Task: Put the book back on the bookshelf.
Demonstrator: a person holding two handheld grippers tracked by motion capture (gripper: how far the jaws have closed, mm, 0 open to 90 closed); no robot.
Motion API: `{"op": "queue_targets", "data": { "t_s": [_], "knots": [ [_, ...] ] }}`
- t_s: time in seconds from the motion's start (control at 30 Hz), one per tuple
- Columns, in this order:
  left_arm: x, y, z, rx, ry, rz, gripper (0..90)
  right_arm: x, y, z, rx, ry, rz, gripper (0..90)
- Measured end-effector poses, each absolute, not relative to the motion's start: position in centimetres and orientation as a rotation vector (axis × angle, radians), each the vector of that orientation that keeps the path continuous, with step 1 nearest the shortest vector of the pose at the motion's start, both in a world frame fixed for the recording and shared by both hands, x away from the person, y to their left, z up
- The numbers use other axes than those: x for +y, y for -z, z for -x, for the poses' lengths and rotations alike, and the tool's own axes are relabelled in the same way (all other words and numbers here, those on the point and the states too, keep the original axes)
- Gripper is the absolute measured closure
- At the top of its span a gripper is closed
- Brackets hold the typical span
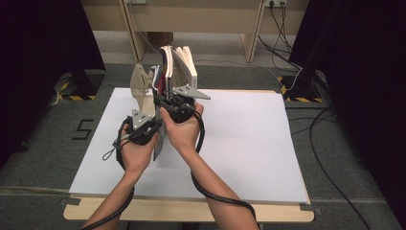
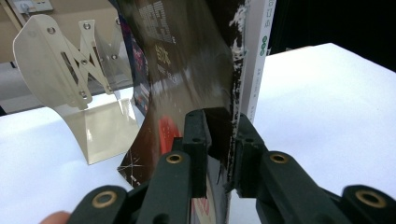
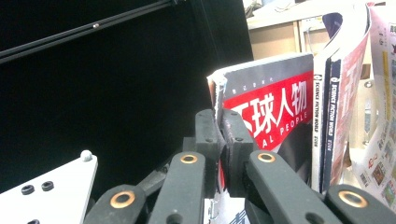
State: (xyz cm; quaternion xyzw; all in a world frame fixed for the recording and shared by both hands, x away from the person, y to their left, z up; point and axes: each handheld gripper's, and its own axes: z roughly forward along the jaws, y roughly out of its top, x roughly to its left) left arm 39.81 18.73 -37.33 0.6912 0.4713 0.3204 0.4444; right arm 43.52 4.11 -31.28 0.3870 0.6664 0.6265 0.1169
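From above, your left gripper and right gripper met at the upright magazines just ahead. In the left gripper view, its jaws straddled a dark magazine, bookend beyond-left. In the right gripper view, its jaws pinched a red magazine.

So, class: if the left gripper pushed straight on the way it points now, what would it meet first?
The dark magazine already between the jaws of the left gripper; its cover stands right ahead.
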Motion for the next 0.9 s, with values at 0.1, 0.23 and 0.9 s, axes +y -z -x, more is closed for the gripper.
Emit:
{"op": "queue_targets", "data": {
  "t_s": [0.1,0.23,0.9],
  "knots": [
    [18.7,37.4,-39.8,1.167,-0.804,-1.714,79.5,4.2,31.2,-43.5,1.957,-1.826,-1.127,87.5],
    [18.7,37.4,-39.8,1.163,-0.818,-1.720,80.6,4.2,31.3,-43.5,1.957,-1.824,-1.120,87.3],
    [19.7,37.9,-39.8,1.182,-0.840,-1.651,86.5,5.1,30.4,-42.8,2.003,-1.795,-0.978,73.2]
  ]
}}
